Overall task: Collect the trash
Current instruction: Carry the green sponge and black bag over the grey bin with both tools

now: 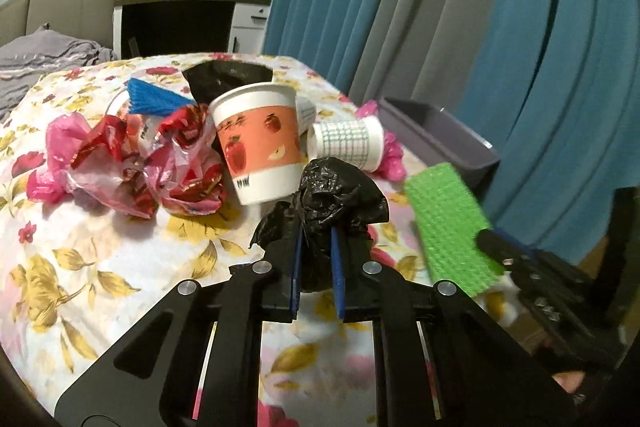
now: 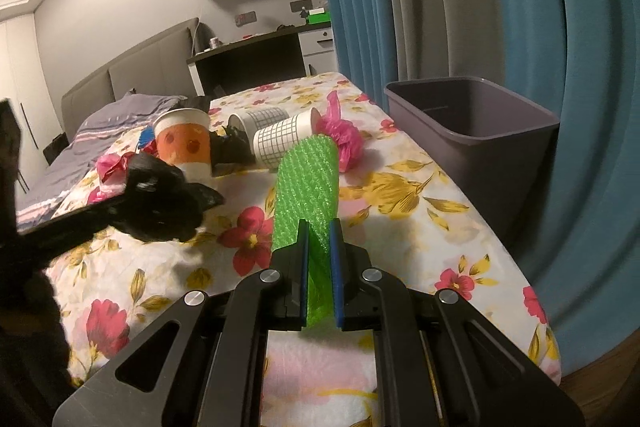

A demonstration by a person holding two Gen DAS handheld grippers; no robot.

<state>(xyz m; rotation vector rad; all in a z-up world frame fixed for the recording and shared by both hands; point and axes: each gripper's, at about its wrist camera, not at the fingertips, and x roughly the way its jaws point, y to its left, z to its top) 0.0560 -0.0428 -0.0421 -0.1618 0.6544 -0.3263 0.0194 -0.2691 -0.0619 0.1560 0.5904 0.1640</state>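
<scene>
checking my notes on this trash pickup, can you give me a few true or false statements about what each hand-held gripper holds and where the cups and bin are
1. The left hand-held gripper is shut on a crumpled black bag. True.
2. The right hand-held gripper is open. False: it is shut on a green foam sheet.
3. The apple-print cup stands upright. True.
4. The grid-print cup stands upright. False: it lies on its side.
5. The grey bin holds the pink bag. False: the pink bag lies on the floral cloth.
</scene>
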